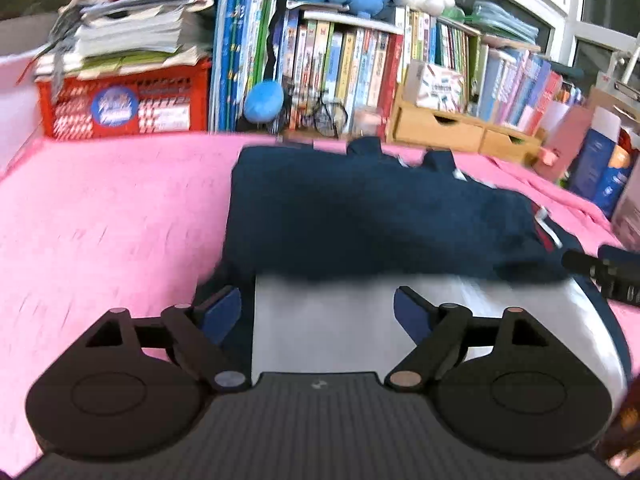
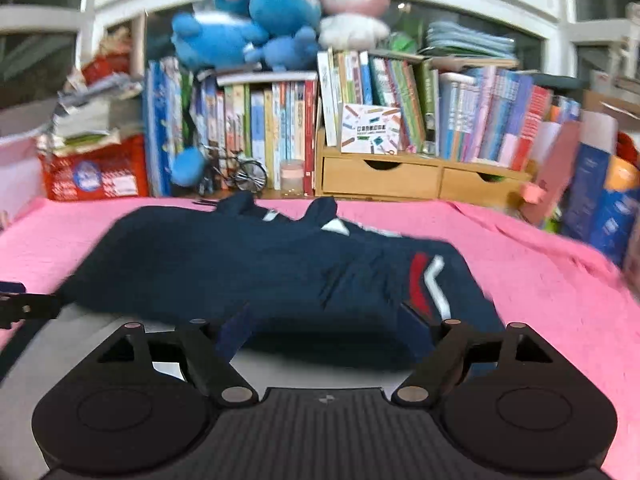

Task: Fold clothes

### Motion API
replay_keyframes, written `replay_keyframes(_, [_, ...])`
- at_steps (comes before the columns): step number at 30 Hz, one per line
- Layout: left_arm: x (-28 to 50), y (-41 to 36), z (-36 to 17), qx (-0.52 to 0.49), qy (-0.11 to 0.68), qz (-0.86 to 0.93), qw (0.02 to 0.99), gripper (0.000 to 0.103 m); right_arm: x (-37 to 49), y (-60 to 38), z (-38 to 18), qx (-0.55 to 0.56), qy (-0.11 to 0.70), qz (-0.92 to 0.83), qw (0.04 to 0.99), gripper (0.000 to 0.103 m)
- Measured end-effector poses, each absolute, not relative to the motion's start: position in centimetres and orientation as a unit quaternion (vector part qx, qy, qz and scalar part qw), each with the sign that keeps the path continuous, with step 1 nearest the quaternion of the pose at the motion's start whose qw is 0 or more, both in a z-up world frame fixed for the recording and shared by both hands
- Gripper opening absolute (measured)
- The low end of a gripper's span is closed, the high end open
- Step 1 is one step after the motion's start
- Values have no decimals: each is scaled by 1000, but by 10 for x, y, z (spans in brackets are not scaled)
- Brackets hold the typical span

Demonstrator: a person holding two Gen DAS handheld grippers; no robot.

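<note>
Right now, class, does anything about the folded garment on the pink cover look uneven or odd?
Yes. The navy garment is folded crookedly: its near edge runs slanted, leaving the white part uncovered, and two navy points stick up at the far edge.

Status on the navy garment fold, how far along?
Done: navy garment lies doubled over on the pink cover, its white lower part still exposed. In hand: nothing; left gripper and right gripper are both open, holding no cloth. Left: probably another fold over the white part.
</note>
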State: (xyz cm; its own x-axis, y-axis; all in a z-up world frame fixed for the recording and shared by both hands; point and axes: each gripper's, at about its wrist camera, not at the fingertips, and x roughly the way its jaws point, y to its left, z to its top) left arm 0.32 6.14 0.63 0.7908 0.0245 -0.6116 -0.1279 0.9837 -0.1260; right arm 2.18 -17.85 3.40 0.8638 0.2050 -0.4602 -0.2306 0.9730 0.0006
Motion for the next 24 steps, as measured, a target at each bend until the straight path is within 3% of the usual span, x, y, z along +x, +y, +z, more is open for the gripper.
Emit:
replay_keyframes(4, [-52, 41, 0, -74, 349, 42, 933, 86, -64, -187, 16, 14, 240, 120, 963, 80])
replay_keyframes(11, [-145, 10, -15, -63, 374, 45, 924, 86, -169, -179, -5, -14, 264, 112, 958, 83])
replay_keyframes(16, [-205, -3, -9, -37, 353, 27, 935, 90, -252, -182, 3, -54, 215, 144, 964, 97])
replay_keyframes(17, [-209, -4, -7, -31, 350, 25, 936, 91, -259, -182, 3, -69, 203, 154, 965, 103])
replay_keyframes(20, [-202, -4, -7, -19, 347, 36, 937, 91, -274, -179, 3, -107, 172, 174, 964, 103])
replay_keyframes(24, [-200, -4, -16, -15, 354, 47, 934, 91, -261, -176, -2, -100, 193, 142, 966, 103])
